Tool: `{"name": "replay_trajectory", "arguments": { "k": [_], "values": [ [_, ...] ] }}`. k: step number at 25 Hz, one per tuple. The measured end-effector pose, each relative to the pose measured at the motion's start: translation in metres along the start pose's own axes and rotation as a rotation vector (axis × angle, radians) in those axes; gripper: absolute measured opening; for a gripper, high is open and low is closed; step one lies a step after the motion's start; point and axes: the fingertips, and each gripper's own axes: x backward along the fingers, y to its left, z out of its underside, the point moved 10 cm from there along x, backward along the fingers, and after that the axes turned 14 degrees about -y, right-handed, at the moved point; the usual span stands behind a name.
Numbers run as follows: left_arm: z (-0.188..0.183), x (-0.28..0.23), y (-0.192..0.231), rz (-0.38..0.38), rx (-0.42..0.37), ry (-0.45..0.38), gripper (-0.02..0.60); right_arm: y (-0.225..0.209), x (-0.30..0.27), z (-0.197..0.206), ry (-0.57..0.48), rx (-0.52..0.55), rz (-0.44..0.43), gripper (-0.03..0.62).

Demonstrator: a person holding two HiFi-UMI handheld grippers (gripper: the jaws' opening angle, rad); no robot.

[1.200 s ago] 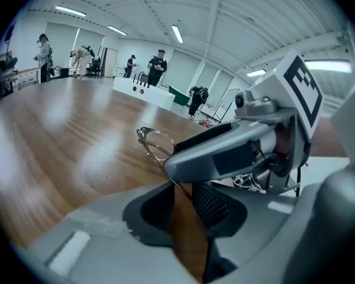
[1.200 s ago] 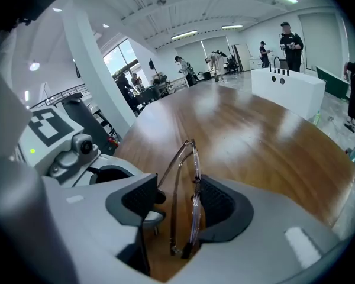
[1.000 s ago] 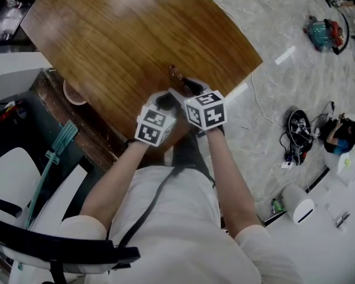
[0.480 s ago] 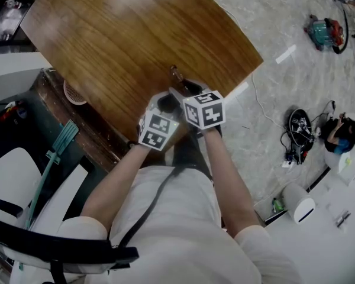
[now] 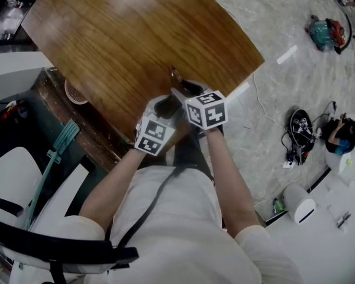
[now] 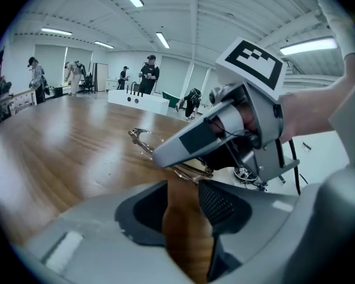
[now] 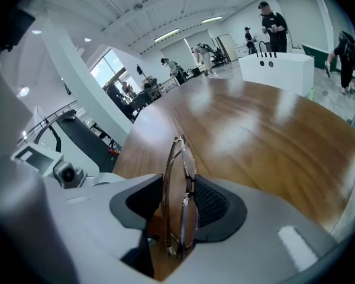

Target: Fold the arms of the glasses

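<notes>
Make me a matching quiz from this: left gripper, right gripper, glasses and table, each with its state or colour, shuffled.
1 left gripper
2 right gripper
3 glasses
4 table

A brown wood
B pinched edge-on between pads
C jaws apart, empty
D jaws shut on a frame

Pairs: 1-C, 2-D, 3-B, 4-A.
The left jaws have just opened, nothing between; the right have just been closing on the glasses.

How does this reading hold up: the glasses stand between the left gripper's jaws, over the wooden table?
Wrong gripper. The glasses stand between the right gripper's jaws, which have just been closing on them, over the wooden table; the right gripper view shows it. The left gripper's jaws have just been opening, with only table between them.
</notes>
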Motion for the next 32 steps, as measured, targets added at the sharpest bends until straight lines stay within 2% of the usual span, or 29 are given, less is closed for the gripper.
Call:
{"name": "replay_trajectory", "arguments": {
  "k": [4,10,15,18,22,25,32],
  "values": [
    [0.008,0.009,0.005,-0.032,0.057,0.01,0.178,0.006,-0.001,0.0,0.042,0.157,0.0,0.153],
    [0.014,0.025,0.023,-0.075,0.048,0.022,0.164,0.028,-0.001,0.005,0.081,0.489,-0.032,0.146],
    [0.016,0.044,0.034,-0.139,0.066,0.014,0.153,0.052,-0.001,0.015,0.13,0.908,-0.151,0.147],
    [0.017,0.055,0.037,-0.177,0.095,0.0,0.144,0.059,-0.004,0.028,0.168,1.066,-0.238,0.147],
    [0.019,0.074,0.041,-0.227,0.119,-0.014,0.14,0.066,-0.006,0.04,0.202,1.21,-0.314,0.147],
    [0.023,0.085,0.04,-0.267,0.133,-0.026,0.138,0.067,-0.01,0.046,0.206,1.28,-0.328,0.152],
    [0.026,0.108,0.03,-0.328,0.145,-0.051,0.138,0.067,-0.015,0.049,0.219,1.359,-0.356,0.174]
  ]
}}
